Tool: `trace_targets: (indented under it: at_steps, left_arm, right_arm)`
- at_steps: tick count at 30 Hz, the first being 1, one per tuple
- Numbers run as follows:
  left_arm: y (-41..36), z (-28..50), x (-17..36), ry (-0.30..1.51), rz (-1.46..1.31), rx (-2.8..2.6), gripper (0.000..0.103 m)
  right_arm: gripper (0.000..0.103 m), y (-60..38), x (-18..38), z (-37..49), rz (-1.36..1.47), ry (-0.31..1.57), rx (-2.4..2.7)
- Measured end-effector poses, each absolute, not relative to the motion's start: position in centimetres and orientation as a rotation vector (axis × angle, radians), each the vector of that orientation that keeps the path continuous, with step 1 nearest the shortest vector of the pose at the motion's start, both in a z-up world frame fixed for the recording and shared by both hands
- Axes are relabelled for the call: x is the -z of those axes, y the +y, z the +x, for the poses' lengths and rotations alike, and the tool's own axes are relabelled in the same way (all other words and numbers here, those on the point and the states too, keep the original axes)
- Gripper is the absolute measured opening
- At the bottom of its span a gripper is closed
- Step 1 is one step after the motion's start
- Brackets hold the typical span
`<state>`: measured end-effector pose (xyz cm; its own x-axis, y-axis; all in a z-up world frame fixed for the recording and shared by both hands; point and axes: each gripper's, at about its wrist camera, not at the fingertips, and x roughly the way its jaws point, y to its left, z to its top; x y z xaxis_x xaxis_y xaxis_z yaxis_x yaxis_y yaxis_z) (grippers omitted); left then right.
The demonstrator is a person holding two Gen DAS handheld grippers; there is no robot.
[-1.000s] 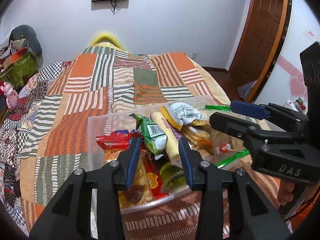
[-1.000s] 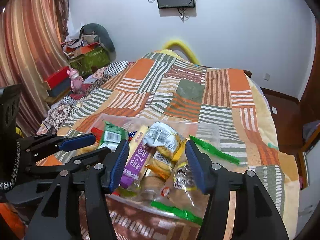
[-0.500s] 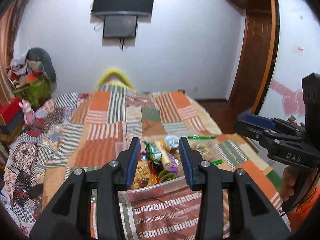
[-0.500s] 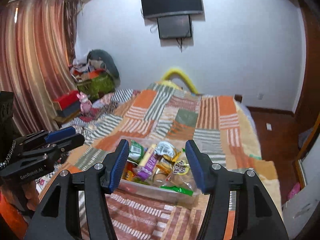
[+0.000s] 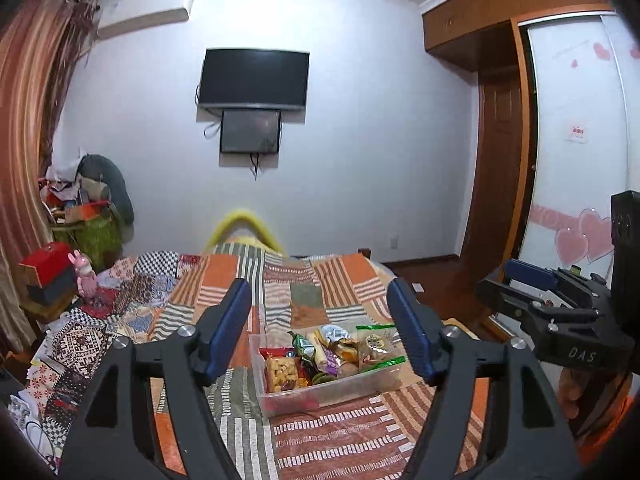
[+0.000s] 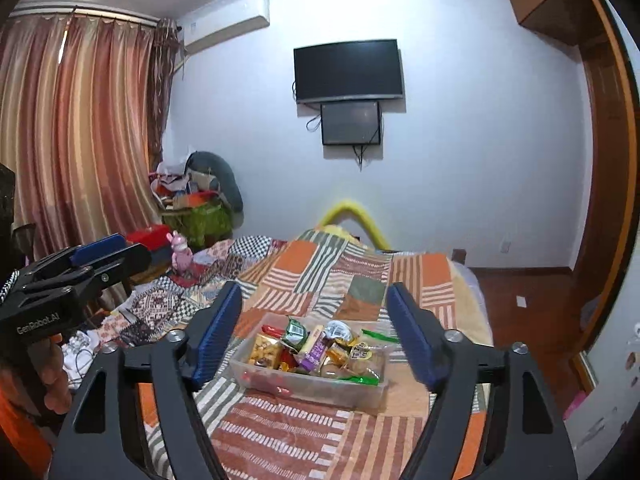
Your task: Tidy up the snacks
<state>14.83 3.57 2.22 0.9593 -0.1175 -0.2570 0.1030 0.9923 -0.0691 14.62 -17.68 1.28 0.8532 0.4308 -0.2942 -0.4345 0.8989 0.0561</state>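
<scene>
A clear plastic bin (image 5: 320, 394) full of mixed snack packets (image 5: 320, 354) sits on the patchwork bedspread (image 5: 304, 296); it also shows in the right wrist view (image 6: 320, 386) with its snack packets (image 6: 316, 346). My left gripper (image 5: 320, 332) is open and empty, held well back from and above the bin. My right gripper (image 6: 316, 332) is open and empty too, at a similar distance. Each gripper shows in the other's view, the right one (image 5: 532, 292) at the right edge and the left one (image 6: 92, 264) at the left edge.
The bed fills the room's middle. A cluttered pile with a pink toy (image 6: 180, 256) and red box (image 5: 48, 268) stands at the left by the curtains (image 6: 76, 140). A wardrobe and wooden door (image 5: 496, 200) are at the right, a wall TV (image 5: 254, 78) at the far wall.
Both grippers have pulled back and up from right over the bin, so the bin now looks small and far. Both stay open and empty.
</scene>
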Motion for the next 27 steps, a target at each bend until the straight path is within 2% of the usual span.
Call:
trace_targets:
  at_steps: [1,3,9,13,27]
  left_arm:
    - [3.4,14.2,-2.3,0.254,-0.056,0.108,0.076]
    - [3.2,13.2,-2.2,0.237,-0.057,0.100,0.087]
    - [2.4,11.4,-1.7,0.200,-0.025,0.066,0.098]
    - [1.9,10.8,-1.2,0.192,-0.007,0.060,0.101]
    - [2.1,10.6,-0.8,0.211,-0.034,0.070,0.103]
  right_arm:
    - [0.079,-17.7,-1.3,14.3,-0.004,0.300,-0.451]
    - [0.082,-17.7,-1.3,13.8,0.004,0.291,-0.448]
    - [0.096,-18.1,-1.0,12.5,0.015,0.260,-0.419]
    - [0.103,-18.1,-1.0,12.0,0.005,0.234,-0.391]
    - [0.103,-18.6,-0.8,10.7,-0.018,0.217,-0.356]
